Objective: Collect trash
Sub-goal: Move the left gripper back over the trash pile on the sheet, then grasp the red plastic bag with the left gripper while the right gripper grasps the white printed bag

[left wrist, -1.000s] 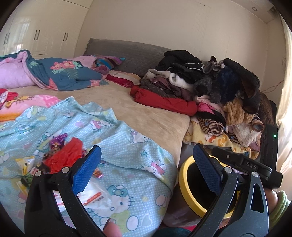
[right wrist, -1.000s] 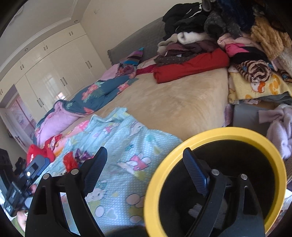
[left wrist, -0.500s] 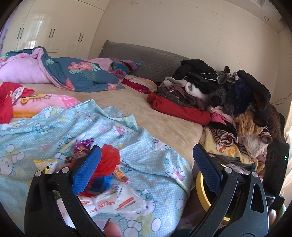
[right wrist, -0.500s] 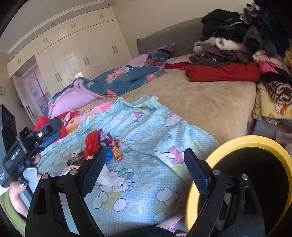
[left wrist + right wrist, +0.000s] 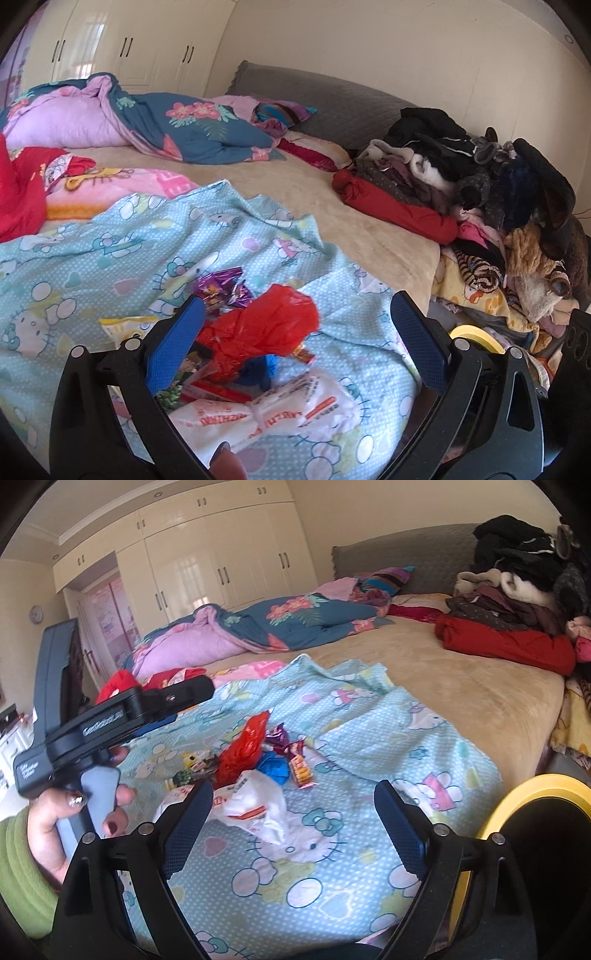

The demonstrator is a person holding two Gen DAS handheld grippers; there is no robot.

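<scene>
On the blue cartoon sheet [image 5: 332,867], trash pile [image 5: 255,760] now sits centered ahead of both grippers versus a second ago, yellow-rimmed bin [image 5: 535,786] pushed to frame edge; red bag [image 5: 262,332] lies long-axis diagonal, left gripper [image 5: 299,343] and right gripper [image 5: 293,825] jaws apart, empty.

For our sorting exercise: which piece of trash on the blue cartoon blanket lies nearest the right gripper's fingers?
The crumpled white plastic bag with red print; it lies closer to the right gripper than the red bag and small wrappers beyond.
</scene>
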